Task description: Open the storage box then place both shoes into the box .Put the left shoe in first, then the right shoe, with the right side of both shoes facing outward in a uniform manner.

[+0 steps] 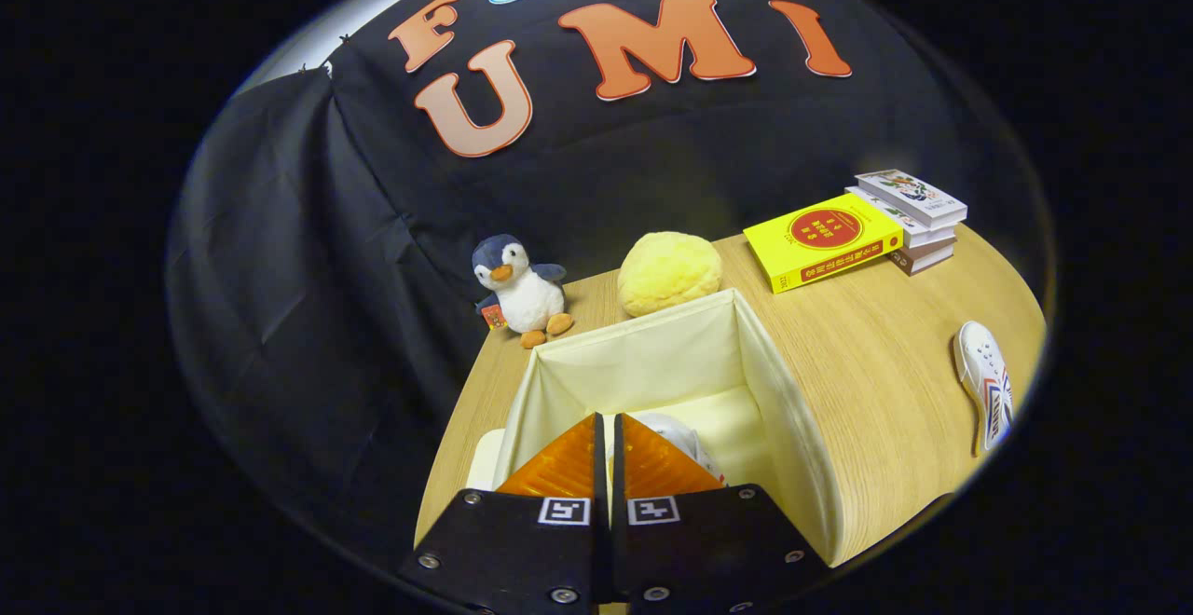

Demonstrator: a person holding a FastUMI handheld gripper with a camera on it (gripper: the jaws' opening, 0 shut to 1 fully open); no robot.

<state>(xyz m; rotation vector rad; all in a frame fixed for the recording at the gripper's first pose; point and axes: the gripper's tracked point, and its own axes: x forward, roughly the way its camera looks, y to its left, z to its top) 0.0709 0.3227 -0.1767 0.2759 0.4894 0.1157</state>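
My gripper point(608, 429) hung over the open storage box point(792, 410), its two fingers drawn almost together with only a thin slit between them. Whether they pinched anything I could not tell; a pale, rounded thing, most likely the first shoe point(673, 436), showed just past the tips, low inside the box, but the fingers hid most of it.

I judged the box-opening done, since the cream fabric walls stood up and the inside lay bare. The left shoe seemed to be at or near its resting place, so the step in hand was setting it down, or having just let it go. Which way it pointed, and which side faced out, I could not make out.

The second shoe point(986, 384), white with dark and red stripes, lay on the wooden table point(867, 354), well apart from the box on its right-hand side. Its long axis ran roughly toward and away from me, with what looked like the toe at the far end and its striped side turned up.

Next, as I saw it, I would lift clear of the box wall, swing over to that shoe, grip it across its narrow width, and turn it to match the first.
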